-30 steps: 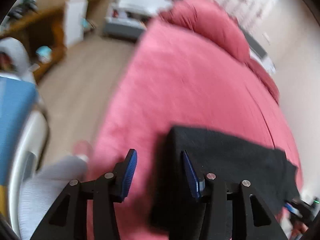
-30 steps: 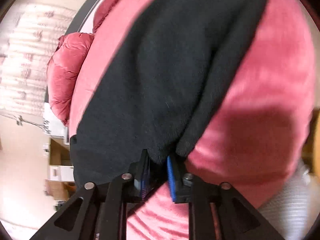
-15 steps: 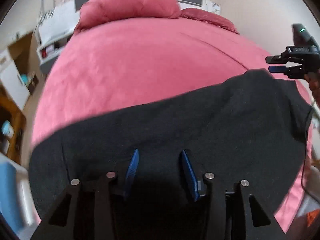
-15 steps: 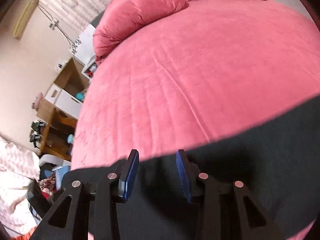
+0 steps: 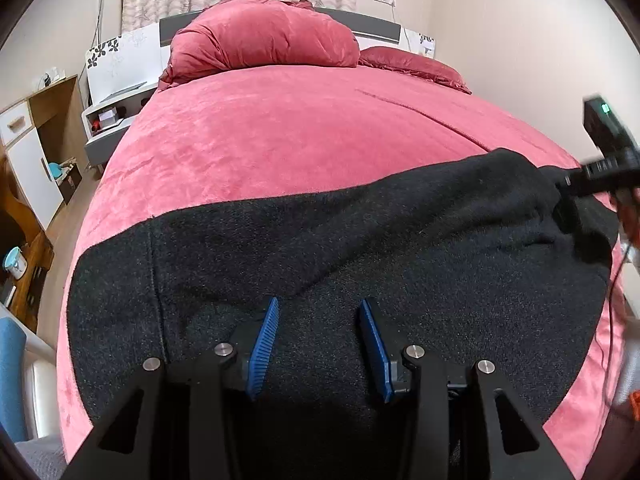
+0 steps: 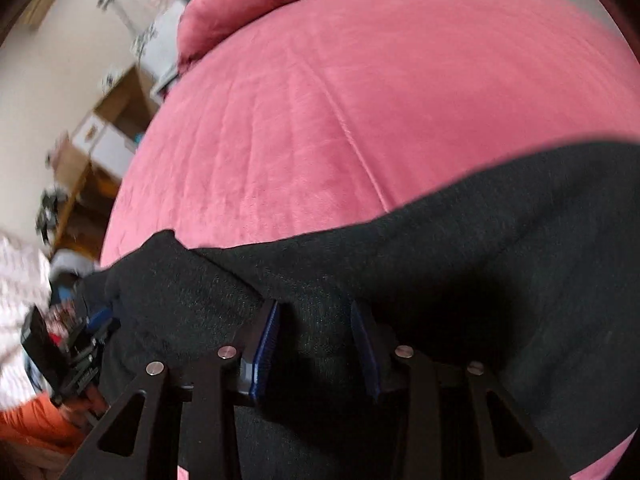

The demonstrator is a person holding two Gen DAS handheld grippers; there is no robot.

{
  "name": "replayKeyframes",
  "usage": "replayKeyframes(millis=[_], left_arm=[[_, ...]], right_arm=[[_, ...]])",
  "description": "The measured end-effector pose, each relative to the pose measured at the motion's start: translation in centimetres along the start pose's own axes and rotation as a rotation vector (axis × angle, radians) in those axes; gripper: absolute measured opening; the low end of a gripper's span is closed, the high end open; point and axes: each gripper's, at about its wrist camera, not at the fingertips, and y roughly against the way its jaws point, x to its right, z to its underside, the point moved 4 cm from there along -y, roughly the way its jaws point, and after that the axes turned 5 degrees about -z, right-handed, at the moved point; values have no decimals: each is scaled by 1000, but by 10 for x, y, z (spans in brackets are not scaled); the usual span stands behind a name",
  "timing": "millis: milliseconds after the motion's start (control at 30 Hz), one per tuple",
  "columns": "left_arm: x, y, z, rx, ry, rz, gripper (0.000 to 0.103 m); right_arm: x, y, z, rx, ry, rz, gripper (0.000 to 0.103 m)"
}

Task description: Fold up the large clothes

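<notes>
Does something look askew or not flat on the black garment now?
Yes. The black garment is not flat: a diagonal fold ridge crosses it, and its right end bunches up near the right gripper. Nothing looks damaged.

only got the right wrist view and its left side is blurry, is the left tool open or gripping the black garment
observer: The left tool is open. Its blue pads stand apart over the black garment, with no cloth pinched between them.
operator: ok does the cloth hang off the bed on that side
observer: Not that I can see. A strip of red bed cover shows beyond the garment's left edge.
</notes>
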Motion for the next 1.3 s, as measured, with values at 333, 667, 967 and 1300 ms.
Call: replayKeyframes(millis=[333, 667, 967, 1300], left_arm=[[-3, 1, 3, 5, 7, 13, 43], [-7, 0, 3, 9, 10, 21, 44], [-7, 0, 3, 10, 8, 19, 44], [-3, 4, 1, 4, -4, -2, 44]], right_arm=[[-48, -65, -50, -328, -48, -356, 45], [-96, -79, -7, -470, 138, -419, 63], [-102, -34, -63, -17, -85, -702, 42], [-113, -41, -73, -62, 13, -267, 46]])
